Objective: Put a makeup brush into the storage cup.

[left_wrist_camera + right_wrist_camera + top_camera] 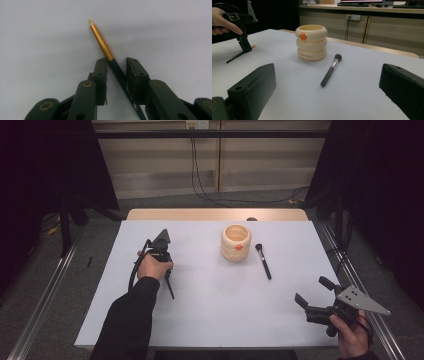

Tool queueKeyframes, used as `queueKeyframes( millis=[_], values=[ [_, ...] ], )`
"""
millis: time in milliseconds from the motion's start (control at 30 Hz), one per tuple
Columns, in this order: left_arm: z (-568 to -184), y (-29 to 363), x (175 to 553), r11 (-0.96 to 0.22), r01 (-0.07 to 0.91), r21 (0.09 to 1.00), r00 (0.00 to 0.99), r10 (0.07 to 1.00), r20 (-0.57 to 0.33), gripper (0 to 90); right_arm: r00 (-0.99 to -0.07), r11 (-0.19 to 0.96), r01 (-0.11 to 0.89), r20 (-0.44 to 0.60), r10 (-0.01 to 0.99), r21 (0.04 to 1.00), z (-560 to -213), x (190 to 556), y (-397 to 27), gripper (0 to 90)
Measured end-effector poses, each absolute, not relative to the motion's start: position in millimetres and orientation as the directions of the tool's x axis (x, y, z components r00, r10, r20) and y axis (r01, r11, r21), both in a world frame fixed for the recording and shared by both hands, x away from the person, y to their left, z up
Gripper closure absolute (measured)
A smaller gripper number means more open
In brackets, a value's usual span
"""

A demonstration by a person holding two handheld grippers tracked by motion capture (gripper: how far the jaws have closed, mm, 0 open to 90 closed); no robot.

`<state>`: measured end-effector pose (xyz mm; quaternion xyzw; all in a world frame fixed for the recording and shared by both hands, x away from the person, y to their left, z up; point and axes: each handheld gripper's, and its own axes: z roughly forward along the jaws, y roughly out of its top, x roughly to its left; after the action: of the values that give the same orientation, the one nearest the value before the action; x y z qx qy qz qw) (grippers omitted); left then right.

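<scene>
Two makeup brushes lie on the worktop (150,320), and the work in hand centres on the slim one (117,71), a dark-handled brush with a gold ferrule (102,42) and a small pale tip, lying flat on the white surface at the person's left. The left hand-held gripper (116,66) points down over it with a jaw on either side of the handle just behind the ferrule; the gap is narrow, one pad (101,68) looks to touch the handle, the other stands just clear, so the grip seems not yet firm. Straddling the handle near the ferrule likely gives a balanced hold for lifting. Farther off stands a cream ringed holder (235,241) with an orange mark, upright and open-topped, probably the brush's destination. Just beside it lies the larger powder brush (263,261), untouched. The right hand-held gripper (314,291) hovers at the near right corner, jaws wide apart and empty, seemingly waiting.
</scene>
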<state>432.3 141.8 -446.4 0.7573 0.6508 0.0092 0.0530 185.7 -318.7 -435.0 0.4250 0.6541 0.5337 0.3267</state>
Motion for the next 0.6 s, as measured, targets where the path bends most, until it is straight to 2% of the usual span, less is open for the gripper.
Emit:
queueKeyframes(
  millis=[100, 200, 267, 600],
  values=[
    [-446.4, 148.6, 433.7, -0.143, 0.986, 0.090, 0.150, 0.986, -0.075, 80.4, -0.421, 0.072, 0.209, 0.023, 0.907, 0.975, -435.3, 186.2, -318.8, 0.2],
    [-446.9, 149.5, 433.9, -0.148, 0.984, 0.095, 0.155, 0.985, -0.069, 83.0, -0.422, 0.067, 0.212, 0.029, 0.906, 0.975, -435.2, 185.7, -318.6, 0.2],
    [-447.0, 148.9, 433.1, -0.143, 0.985, 0.095, 0.152, 0.985, -0.087, 83.3, -0.423, 0.066, 0.212, 0.031, 0.906, 0.975, -435.2, 185.7, -318.7, 0.2],
    [-445.9, 144.9, 431.4, -0.218, 0.971, 0.098, 0.224, 0.973, -0.048, 84.0, -0.428, 0.073, 0.208, 0.024, 0.903, 0.975, -435.6, 186.5, -319.3, 0.2]
  ],
)
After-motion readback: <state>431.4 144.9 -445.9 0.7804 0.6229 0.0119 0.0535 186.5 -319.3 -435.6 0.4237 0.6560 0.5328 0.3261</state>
